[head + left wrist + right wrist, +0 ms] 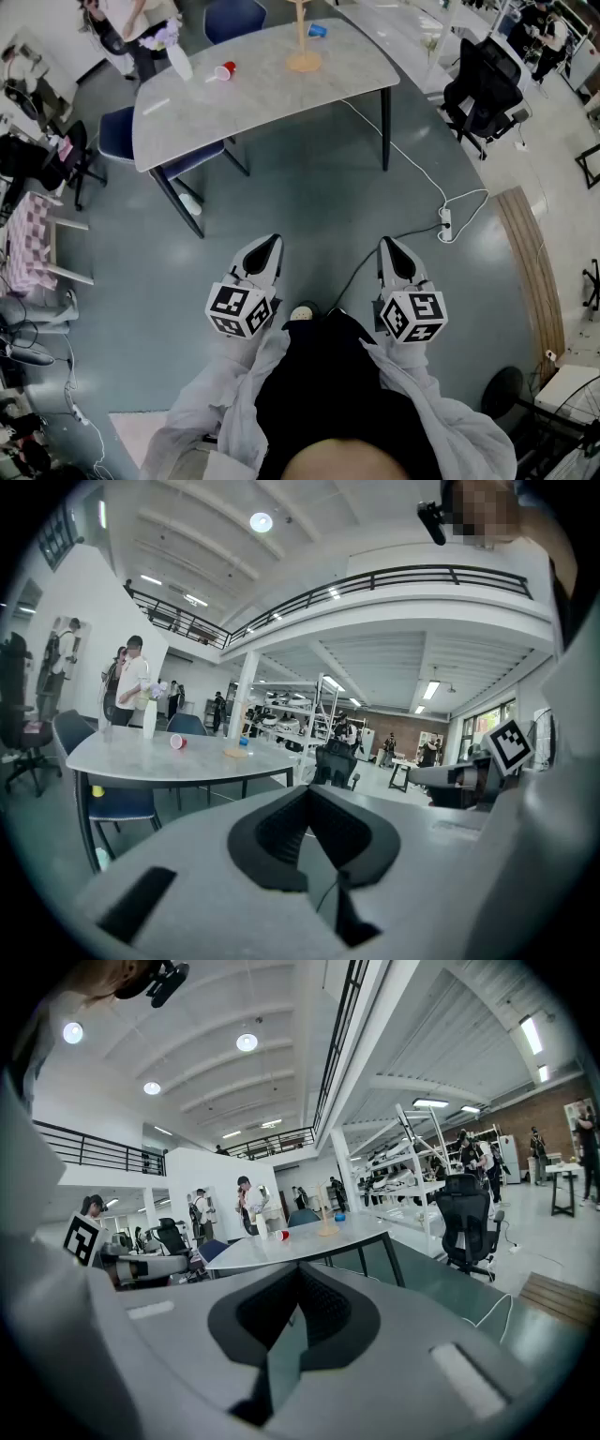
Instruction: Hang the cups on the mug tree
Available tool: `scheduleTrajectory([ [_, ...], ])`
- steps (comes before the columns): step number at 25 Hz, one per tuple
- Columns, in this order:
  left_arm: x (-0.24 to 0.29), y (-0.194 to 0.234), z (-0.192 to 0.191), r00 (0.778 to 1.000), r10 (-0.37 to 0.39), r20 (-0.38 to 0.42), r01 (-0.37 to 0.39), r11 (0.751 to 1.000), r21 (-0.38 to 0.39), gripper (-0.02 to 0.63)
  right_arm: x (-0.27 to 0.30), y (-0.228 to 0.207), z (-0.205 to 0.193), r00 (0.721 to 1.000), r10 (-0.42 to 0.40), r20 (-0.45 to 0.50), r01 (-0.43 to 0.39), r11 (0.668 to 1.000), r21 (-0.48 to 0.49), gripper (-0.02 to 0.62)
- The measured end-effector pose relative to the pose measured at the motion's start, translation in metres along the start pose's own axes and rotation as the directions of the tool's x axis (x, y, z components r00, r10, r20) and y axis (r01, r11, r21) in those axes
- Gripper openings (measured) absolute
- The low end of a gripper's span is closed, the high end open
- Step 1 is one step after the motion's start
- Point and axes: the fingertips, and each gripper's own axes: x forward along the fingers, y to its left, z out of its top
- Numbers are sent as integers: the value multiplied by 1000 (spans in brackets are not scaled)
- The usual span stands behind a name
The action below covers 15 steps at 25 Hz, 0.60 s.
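A wooden mug tree [302,47] stands at the far side of a grey table [262,103], well ahead of me. A red cup [225,71] lies on its side to the tree's left, and a blue cup [318,31] sits just behind the tree. Both grippers hang close to my body over the floor, far short of the table. My left gripper [270,242] and right gripper [391,244] are shut and hold nothing. In the left gripper view the red cup [175,742] and the tree's base [236,752] look small; the right gripper view shows the mug tree [327,1222] far off.
A white vase [178,61] stands on the table's left part. Blue chairs [117,131] sit under and beside the table. A black office chair [483,89] is at the right. A white cable and power strip [446,223] lie on the floor ahead. People stand at the back left.
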Motion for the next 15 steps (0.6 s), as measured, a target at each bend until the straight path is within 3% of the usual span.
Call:
scheduleTrajectory([
  [15, 4, -16, -20, 1000, -17, 18, 17, 1000, -9, 1, -8, -5, -11, 1000, 10, 27, -10, 1000, 5, 9],
])
